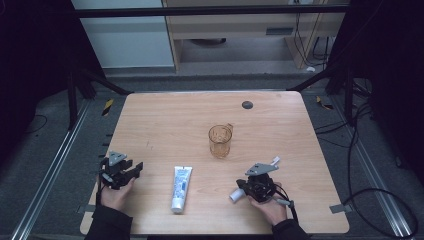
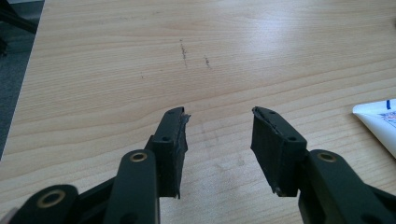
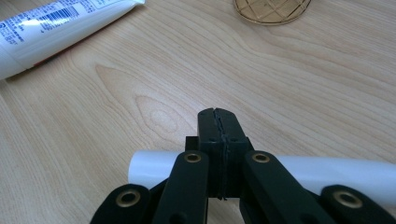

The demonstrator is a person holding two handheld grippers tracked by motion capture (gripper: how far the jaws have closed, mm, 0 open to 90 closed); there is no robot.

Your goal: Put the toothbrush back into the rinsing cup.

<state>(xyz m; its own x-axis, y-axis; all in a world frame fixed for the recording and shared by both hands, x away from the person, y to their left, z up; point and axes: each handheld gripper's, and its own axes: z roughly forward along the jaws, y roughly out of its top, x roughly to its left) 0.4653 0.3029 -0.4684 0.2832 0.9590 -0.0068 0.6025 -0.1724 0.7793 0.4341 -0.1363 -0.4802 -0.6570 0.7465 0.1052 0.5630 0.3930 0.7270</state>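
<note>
My right claw (image 3: 218,116) is pressed together, low in the frame, pinching nothing. A white plastic stick (image 3: 327,175) lies sideways just under it. My left claw (image 2: 219,135) is spread. The white squeezy tube (image 1: 180,188) lies between them, pointing up the frame.

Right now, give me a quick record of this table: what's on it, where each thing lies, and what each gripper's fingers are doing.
surface: wooden table
cup: amber see-through cup, upright, near the middle
tube: white toothpaste tube, lying flat at the near edge between the hands
white cylinder: white cylinder, lying under the right gripper
left gripper: left gripper, fingers apart, nothing between them, over bare wood
right gripper: right gripper, fingers pressed together, above the white cylinder; whether it touches it cannot be told
</note>
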